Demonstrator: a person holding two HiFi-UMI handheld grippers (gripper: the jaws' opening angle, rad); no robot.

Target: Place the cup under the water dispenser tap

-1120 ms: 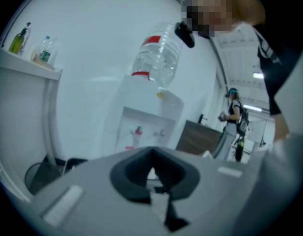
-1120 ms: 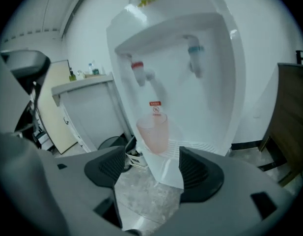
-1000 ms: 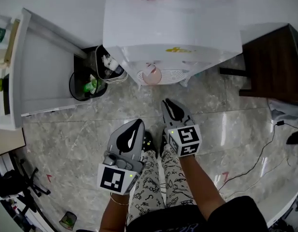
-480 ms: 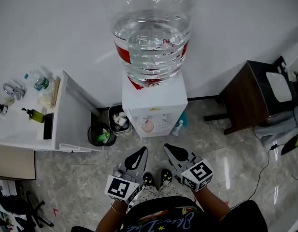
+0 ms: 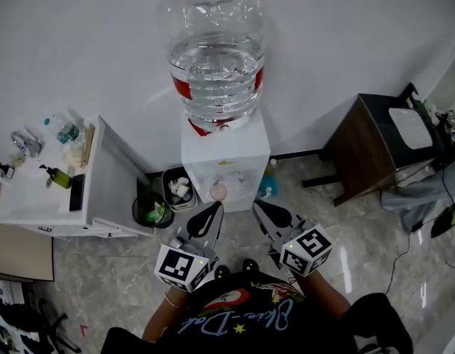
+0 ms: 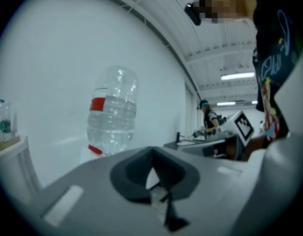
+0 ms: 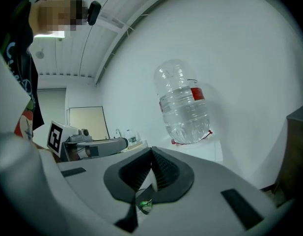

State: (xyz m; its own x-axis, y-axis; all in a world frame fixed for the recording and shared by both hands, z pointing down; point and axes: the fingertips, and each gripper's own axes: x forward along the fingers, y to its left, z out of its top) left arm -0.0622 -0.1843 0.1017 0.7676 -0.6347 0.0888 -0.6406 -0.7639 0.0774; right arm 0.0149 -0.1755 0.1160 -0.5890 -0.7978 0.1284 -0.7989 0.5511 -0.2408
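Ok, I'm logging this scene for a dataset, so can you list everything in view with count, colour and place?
water dispenser: one, white, against the wall
water bottle: one, clear with a red band, on top of the dispenser
cup: one, pink, in the dispenser's front recess
black bin: one, left of the dispenser
grey bin: one, beside the black bin
cabinet: one, white, far left, bottles on top
side table: one, dark brown, right
left gripper: grey, shut, empty
right gripper: grey, shut, empty

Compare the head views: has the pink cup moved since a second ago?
No. The pink cup still sits in the front recess of the water dispenser, as before; only the camera shifted.
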